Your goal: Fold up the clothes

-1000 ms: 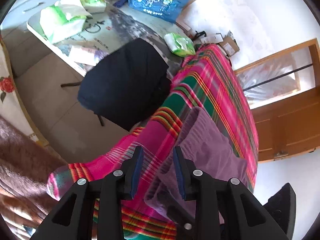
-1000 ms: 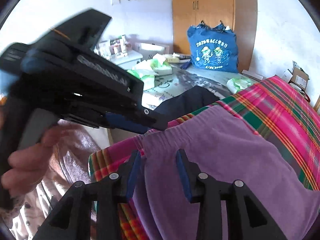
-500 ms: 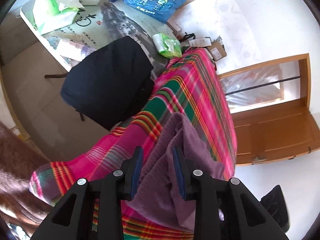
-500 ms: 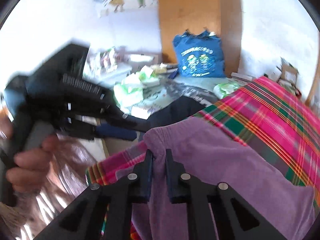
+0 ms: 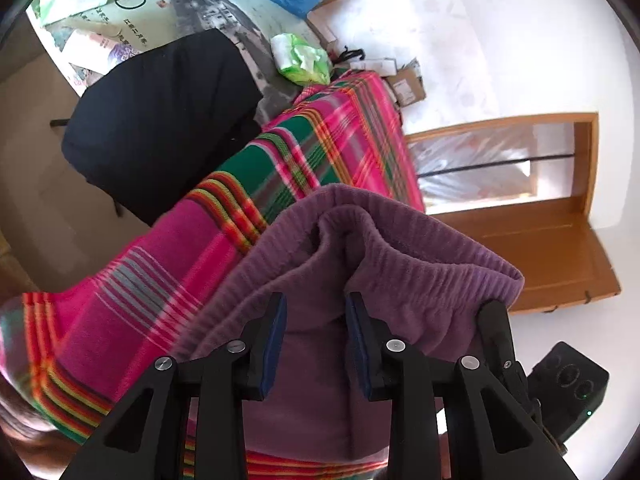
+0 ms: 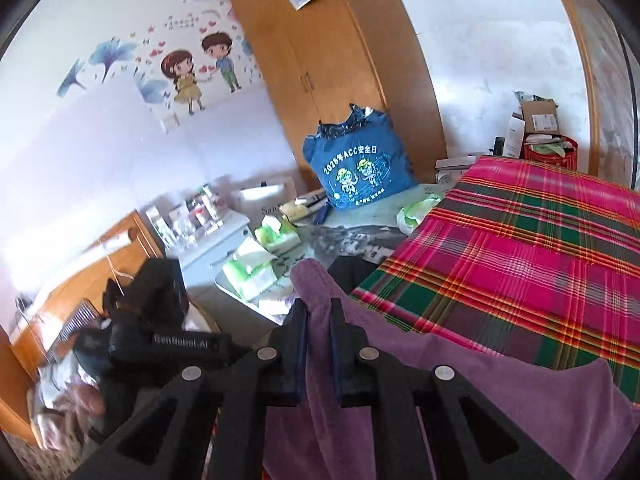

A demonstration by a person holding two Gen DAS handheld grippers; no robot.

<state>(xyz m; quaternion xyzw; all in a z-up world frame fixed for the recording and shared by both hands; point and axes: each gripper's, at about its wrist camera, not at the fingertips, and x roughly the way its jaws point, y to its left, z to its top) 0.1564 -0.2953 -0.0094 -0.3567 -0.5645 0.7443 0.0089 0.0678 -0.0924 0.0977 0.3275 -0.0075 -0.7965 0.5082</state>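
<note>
A purple fleece garment (image 5: 400,248) lies on a pink and green plaid cloth (image 5: 180,272) that covers the table. My right gripper (image 6: 319,306) is shut on a fold of the garment's ribbed edge (image 6: 310,280) and holds it up off the plaid cloth (image 6: 520,248). The rest of the garment (image 6: 500,400) trails down to the right. My left gripper (image 5: 316,300) stands open low over the raised cloth, which shows in the gap between its blue pads. In the left wrist view a finger of the right tool (image 5: 496,320) sits at the garment's right corner.
A black chair back (image 5: 160,112) stands at the table's far side. Beyond it are tissue packs (image 6: 252,264), papers and a blue bag (image 6: 356,168). A wooden wardrobe (image 6: 340,60) and a wooden door (image 5: 540,248) border the room. The left tool's body (image 6: 160,344) shows at lower left.
The right gripper's jaws closed on the garment's edge and rose, lifting it off the plaid cloth. The left gripper moved forward over the lifted garment, its opening unchanged.
</note>
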